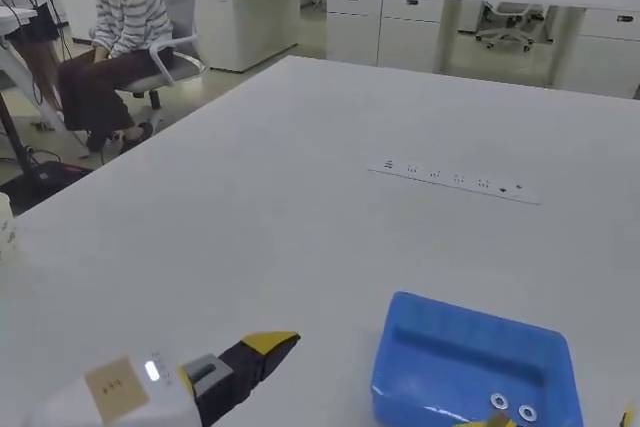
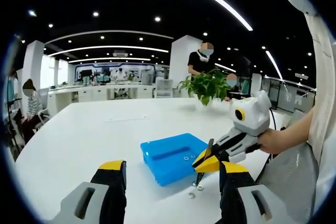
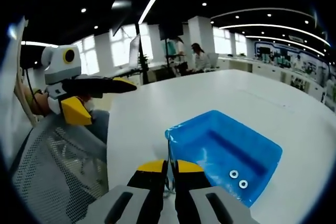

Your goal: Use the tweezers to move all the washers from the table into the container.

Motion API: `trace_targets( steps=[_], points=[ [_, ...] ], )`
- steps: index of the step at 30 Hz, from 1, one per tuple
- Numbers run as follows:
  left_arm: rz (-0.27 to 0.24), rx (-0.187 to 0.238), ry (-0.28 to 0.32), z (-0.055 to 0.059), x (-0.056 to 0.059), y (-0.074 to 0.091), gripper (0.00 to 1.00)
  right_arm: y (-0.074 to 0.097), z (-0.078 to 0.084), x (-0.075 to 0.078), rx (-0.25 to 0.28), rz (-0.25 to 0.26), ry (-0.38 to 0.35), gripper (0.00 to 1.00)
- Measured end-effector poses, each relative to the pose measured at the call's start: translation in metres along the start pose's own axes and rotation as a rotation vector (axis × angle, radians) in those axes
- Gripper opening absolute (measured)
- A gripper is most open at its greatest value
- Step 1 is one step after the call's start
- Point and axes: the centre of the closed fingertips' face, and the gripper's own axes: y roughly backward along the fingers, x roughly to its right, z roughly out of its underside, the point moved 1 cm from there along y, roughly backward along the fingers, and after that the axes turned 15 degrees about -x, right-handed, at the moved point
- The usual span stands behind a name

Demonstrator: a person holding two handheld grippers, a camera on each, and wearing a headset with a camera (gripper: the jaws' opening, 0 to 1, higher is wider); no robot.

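Observation:
The blue container [image 1: 470,347] sits at the near right of the white table, with two washers [image 1: 512,407] on its floor. In the right gripper view my right gripper [image 3: 168,169] is shut on thin tweezers [image 3: 168,153], which point at the container's [image 3: 226,145] near corner; two washers [image 3: 238,178] lie inside. The left gripper view has the right gripper [image 2: 202,163] over two loose washers [image 2: 196,191] on the table, just in front of the container [image 2: 170,158]. My left gripper [image 2: 170,177] is open and holds nothing. It hovers left of the container [image 1: 275,344].
A power strip [image 1: 455,180] is set into the table behind the container. A person sits on a chair [image 1: 120,37] at the far left. A potted plant [image 2: 207,85] stands at the table's far side, with people behind it.

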Motion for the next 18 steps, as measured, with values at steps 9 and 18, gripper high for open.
trace_targets(
  steps=[9,18],
  points=[
    [0.005,-0.003,-0.004,0.0,0.002,0.0,0.72,0.017,-0.014,0.004,0.076,-0.005,-0.089,0.02],
    [0.003,0.002,-0.001,0.0,0.002,0.001,0.72,0.036,-0.03,0.003,0.141,-0.015,-0.128,0.02]
  ],
)
